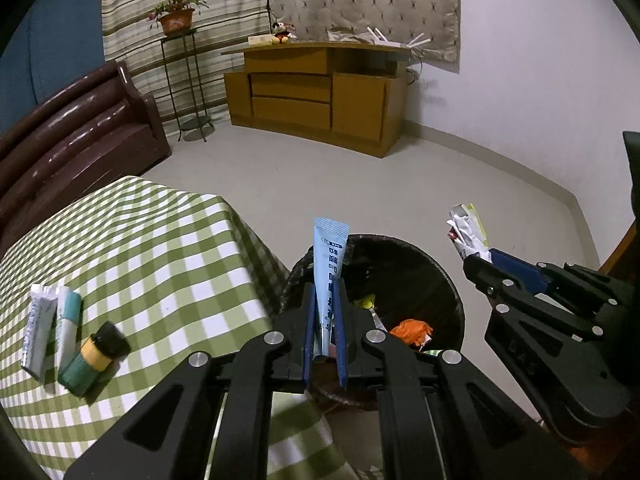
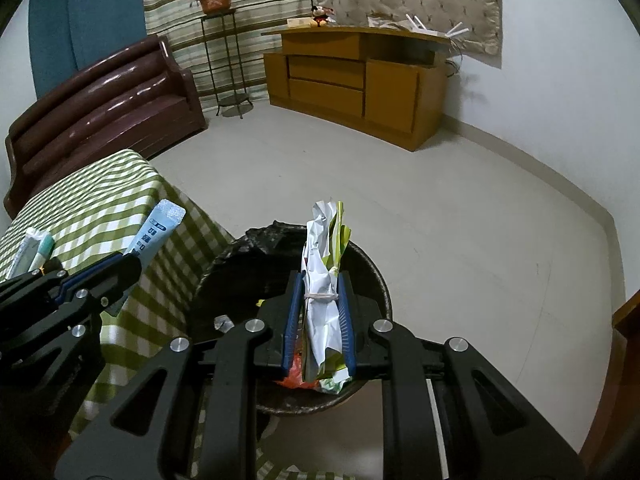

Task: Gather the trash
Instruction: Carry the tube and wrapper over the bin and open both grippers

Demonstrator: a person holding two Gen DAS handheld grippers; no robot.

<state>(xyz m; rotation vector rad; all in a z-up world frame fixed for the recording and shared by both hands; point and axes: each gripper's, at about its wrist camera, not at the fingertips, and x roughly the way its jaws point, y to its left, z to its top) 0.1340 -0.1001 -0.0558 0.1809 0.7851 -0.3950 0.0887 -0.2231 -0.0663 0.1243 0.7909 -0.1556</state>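
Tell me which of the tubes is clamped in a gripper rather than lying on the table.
The light blue tube, clamped upright in the left gripper over the bin; the other two tubes lie on the checked tablecloth.

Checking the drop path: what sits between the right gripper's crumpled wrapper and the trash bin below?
Nothing: in the right wrist view the crumpled wrapper in the right gripper hangs directly over the open trash bin.

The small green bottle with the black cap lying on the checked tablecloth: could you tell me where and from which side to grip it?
Grip the green bottle across its round body, below the black cap, coming from above. It lies on its side beside two tubes.
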